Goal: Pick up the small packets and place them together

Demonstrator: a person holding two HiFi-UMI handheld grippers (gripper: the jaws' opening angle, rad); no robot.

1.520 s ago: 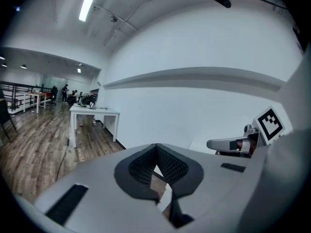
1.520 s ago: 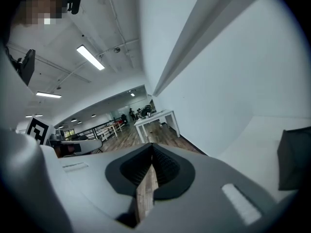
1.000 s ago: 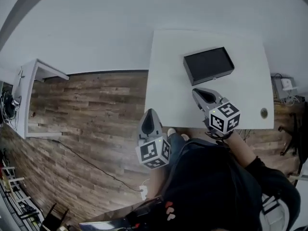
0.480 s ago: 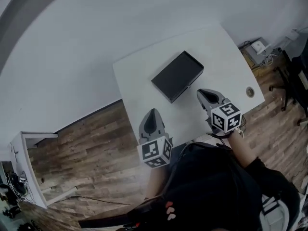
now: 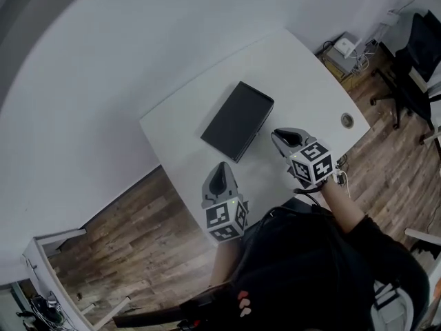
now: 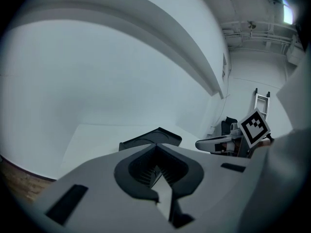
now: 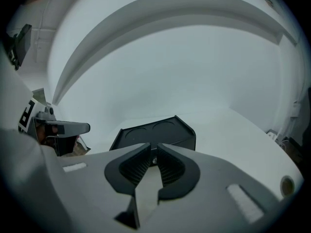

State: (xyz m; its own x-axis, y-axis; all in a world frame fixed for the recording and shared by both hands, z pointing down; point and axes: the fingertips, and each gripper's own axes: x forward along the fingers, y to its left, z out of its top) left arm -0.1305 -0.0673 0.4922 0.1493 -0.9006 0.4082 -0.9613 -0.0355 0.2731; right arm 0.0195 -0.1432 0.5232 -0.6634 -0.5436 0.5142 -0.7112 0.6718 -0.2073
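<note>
A black box (image 5: 238, 121) lies flat in the middle of the white surface (image 5: 303, 74). Two round shapes show on it. I cannot tell if any small packets are on it. The left tongs (image 6: 155, 148) are clenched tight with nothing in them, by the near edge of the surface. The right tongs (image 7: 154, 148) have just been opening a tiny bit. There is only a thin gap, with nothing in it. They point at the box from close by.

Around you: white table (image 5: 289, 67), wood-plank floor (image 5: 138, 240), plain white wall (image 5: 103, 61), black office chair (image 5: 413, 54) far right.
</note>
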